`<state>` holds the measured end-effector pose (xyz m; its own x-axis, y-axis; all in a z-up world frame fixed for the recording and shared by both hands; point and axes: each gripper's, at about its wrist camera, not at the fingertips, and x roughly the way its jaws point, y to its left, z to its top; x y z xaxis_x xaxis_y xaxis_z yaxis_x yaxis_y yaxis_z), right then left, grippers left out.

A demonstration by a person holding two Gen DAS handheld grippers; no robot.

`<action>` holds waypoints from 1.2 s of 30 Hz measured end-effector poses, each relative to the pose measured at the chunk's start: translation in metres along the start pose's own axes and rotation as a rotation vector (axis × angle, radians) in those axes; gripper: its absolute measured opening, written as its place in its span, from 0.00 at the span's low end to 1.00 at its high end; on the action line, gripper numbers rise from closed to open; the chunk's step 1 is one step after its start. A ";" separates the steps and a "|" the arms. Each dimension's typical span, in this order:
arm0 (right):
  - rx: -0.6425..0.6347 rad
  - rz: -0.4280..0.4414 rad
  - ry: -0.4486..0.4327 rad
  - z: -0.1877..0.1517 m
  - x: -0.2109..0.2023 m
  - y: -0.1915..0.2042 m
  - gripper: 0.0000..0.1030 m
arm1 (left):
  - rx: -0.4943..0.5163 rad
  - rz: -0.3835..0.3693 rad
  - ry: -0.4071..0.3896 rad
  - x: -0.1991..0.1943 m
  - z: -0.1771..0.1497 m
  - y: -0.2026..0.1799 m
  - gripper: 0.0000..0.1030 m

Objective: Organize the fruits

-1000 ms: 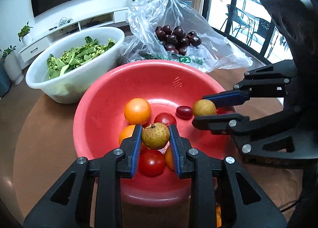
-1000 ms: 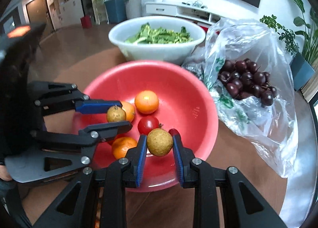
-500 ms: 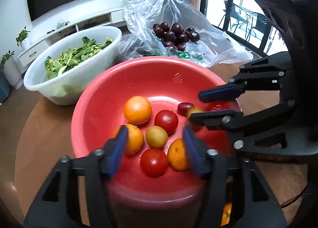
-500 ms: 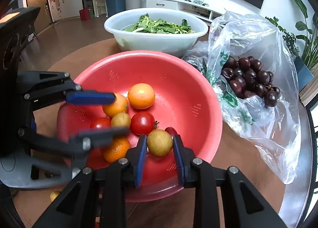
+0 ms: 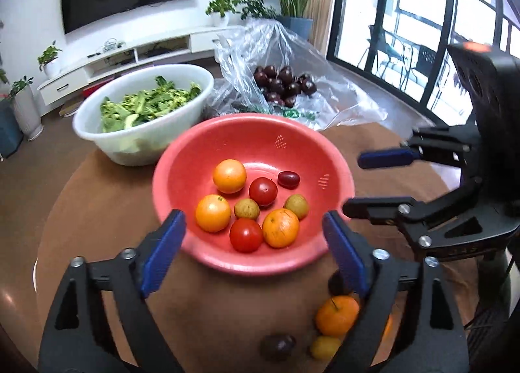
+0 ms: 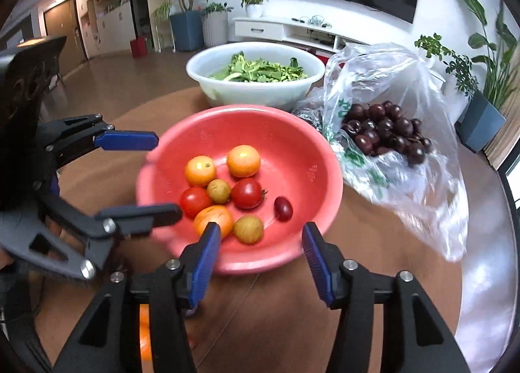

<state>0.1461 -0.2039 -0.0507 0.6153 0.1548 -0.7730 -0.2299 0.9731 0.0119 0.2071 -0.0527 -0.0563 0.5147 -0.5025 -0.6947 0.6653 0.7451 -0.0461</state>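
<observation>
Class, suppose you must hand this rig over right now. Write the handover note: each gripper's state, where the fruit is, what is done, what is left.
Left gripper: jaws opening, nothing between them.
Right gripper: jaws opening, empty too.
Round red plastic basin: three oranges, two red tomatoes, two small yellow-brown fruits, one small dark red fruit.
Left: on the brown table near the left gripper, an orange, a small yellow fruit and a dark fruit.
Clear plastic bag of dark cherries untouched.

The red bowl [image 5: 182,158] holds three oranges [image 5: 229,176], two tomatoes [image 5: 263,191], two yellow-brown fruits [image 5: 247,209] and one dark plum [image 5: 288,179] — all loose, lying close together.
</observation>
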 end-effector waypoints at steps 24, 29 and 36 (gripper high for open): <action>0.149 0.071 0.008 -0.103 -0.034 0.075 0.65 | -0.194 0.207 -0.045 -0.141 -0.154 -0.028 1.00; 0.177 0.056 0.035 -0.099 -0.023 0.078 0.59 | -0.206 0.188 -0.049 -0.147 -0.163 -0.029 1.00; 0.136 0.026 0.066 -0.093 -0.011 0.085 0.55 | -0.225 0.164 -0.043 -0.146 -0.163 -0.023 1.00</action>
<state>0.0500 -0.1387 -0.0999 0.5585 0.1734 -0.8112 -0.1385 0.9837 0.1150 0.0285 0.0746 -0.0709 0.6311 -0.3816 -0.6753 0.4370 0.8942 -0.0969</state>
